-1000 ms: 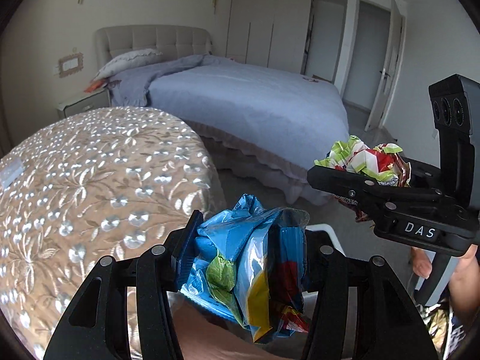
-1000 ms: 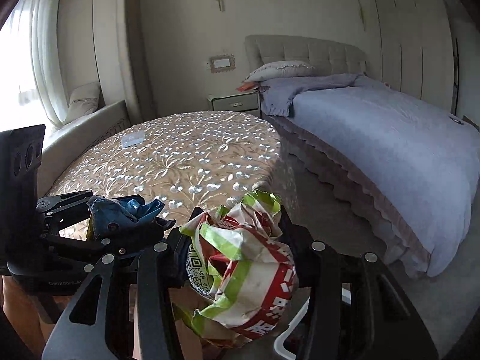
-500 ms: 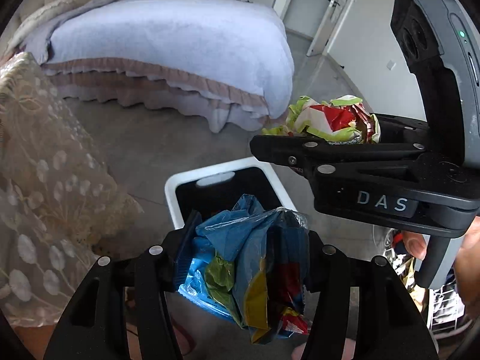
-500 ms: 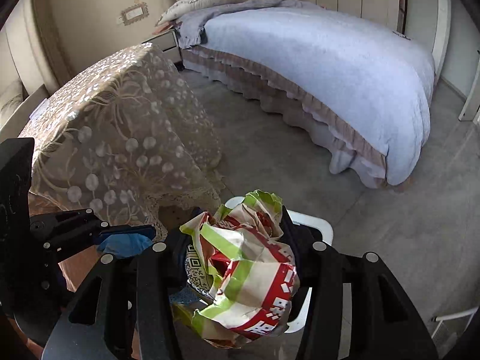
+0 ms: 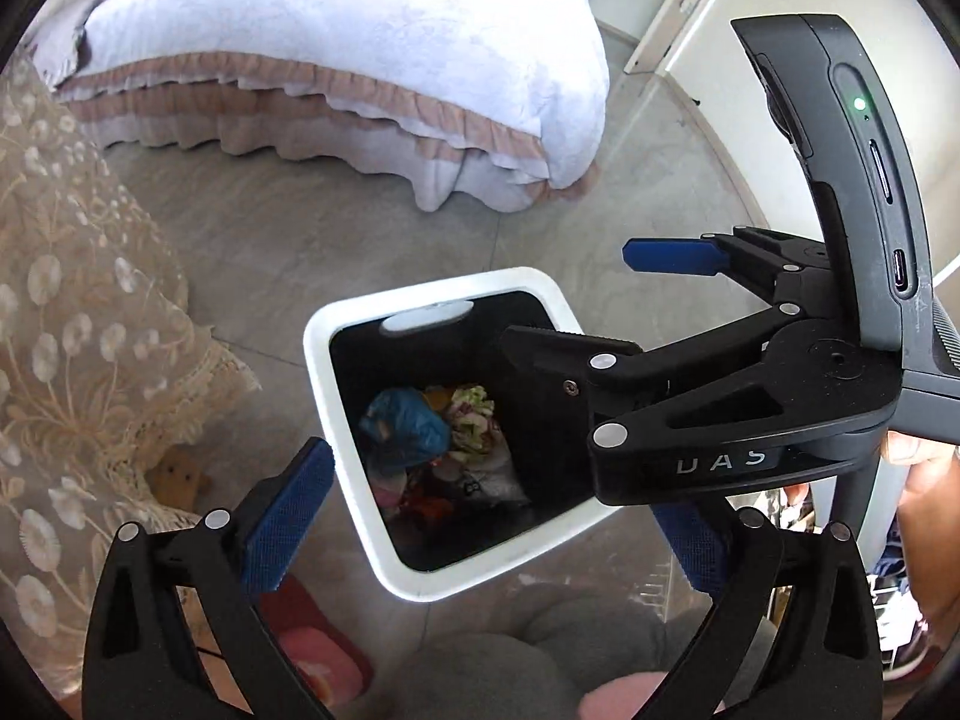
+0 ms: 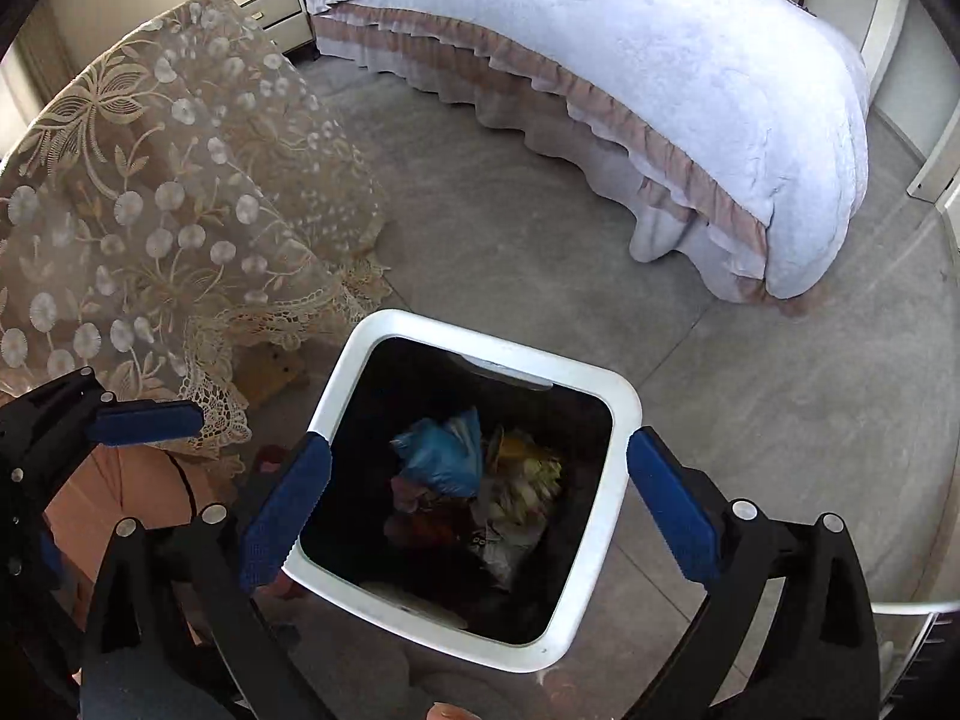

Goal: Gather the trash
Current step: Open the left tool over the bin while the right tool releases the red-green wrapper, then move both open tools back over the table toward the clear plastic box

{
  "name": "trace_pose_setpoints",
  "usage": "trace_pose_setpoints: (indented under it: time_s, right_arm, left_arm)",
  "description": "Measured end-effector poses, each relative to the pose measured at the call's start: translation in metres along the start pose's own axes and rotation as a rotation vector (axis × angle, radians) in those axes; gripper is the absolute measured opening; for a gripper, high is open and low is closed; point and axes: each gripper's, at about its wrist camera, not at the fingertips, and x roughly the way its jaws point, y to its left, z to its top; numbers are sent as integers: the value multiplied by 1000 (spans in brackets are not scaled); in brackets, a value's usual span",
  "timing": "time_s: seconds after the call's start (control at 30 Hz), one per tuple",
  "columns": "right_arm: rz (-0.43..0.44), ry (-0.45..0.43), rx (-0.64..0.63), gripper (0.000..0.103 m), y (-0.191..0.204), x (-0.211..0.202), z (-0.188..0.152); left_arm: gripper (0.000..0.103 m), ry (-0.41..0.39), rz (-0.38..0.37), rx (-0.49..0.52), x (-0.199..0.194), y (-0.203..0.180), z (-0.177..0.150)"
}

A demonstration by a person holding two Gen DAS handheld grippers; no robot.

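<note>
Both my claws hang spread wide over the white square-rimmed trash bin with the black liner (image 6: 621, 420), and neither grips anything. The left claw (image 5: 486, 519) and right claw (image 6: 477, 501) straddle the opening. The crumpled blue plastic wrapper (image 6: 441, 453) and the crumpled green-and-white wrapper (image 6: 528, 477) lie at the bottom, side by side. To finish well, I would lift straight up, clear of the rim, and keep my two claws apart.
</note>
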Motion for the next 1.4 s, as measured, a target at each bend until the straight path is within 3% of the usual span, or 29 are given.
trace_pose_setpoints:
  time_s: [0.47,0.73,1.03,1.4]
  right_arm:
    - [33,-79,-12,98,19,-35,19]
    - [124,-218,-81,98,59,-90,49]
    - [245,-353,-265,98,151,-131,90]
    - [394,-468,-583,98,322,-152,128]
  left_arm:
    - [98,-109,30,19,-53,1,6]
    - [98,-247,136,26,-124,14,4]
    - [98,-392,353,-31,-216,70,-22]
    - [98,-478,562,-187,-316,176,-76]
